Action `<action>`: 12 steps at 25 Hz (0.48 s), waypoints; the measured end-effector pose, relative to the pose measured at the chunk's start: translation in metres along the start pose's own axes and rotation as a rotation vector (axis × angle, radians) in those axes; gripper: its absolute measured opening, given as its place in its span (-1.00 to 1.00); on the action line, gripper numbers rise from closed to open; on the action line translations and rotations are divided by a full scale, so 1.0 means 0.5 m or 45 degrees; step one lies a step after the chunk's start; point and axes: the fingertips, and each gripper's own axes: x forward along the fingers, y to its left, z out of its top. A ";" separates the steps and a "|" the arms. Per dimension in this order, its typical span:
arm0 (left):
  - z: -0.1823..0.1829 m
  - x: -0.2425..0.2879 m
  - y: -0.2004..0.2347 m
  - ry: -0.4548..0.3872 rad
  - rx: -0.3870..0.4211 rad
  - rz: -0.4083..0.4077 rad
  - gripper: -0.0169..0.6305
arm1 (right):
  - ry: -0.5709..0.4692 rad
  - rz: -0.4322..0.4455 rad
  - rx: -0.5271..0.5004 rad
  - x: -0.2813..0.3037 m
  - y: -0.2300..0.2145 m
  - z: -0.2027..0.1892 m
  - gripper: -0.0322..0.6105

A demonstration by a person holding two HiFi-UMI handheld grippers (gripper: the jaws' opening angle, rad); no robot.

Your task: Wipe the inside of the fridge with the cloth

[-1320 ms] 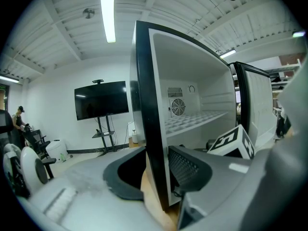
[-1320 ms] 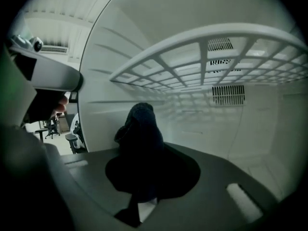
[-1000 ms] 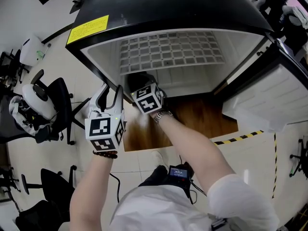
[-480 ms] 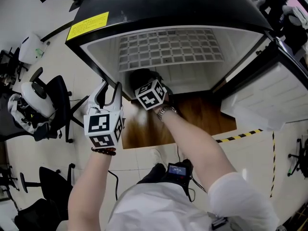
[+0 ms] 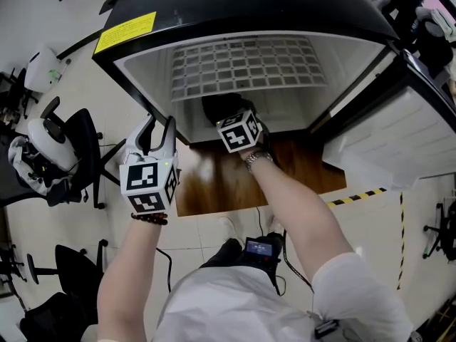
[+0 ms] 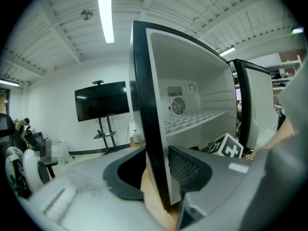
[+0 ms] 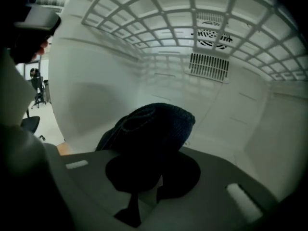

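Observation:
The black fridge stands open, its white inside crossed by a wire shelf. My right gripper reaches in under that shelf, shut on a dark blue cloth. In the right gripper view the bunched cloth sticks out ahead of the right gripper, close to the white floor and left wall. My left gripper straddles the fridge's left wall at its front edge; the black rim sits between the jaws, which grip it.
The fridge door hangs open at the right. Office chairs crowd the left. A wooden floor patch and yellow-black tape lie below the fridge. Vents mark the back wall. A TV on a stand stands left.
My right gripper has carried the cloth rightwards and deeper into the fridge. The left gripper has stayed on the fridge's left wall.

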 end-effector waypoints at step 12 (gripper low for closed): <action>-0.001 0.000 0.000 0.008 -0.001 0.011 -0.52 | 0.063 -0.095 0.023 -0.022 -0.088 -0.037 -0.76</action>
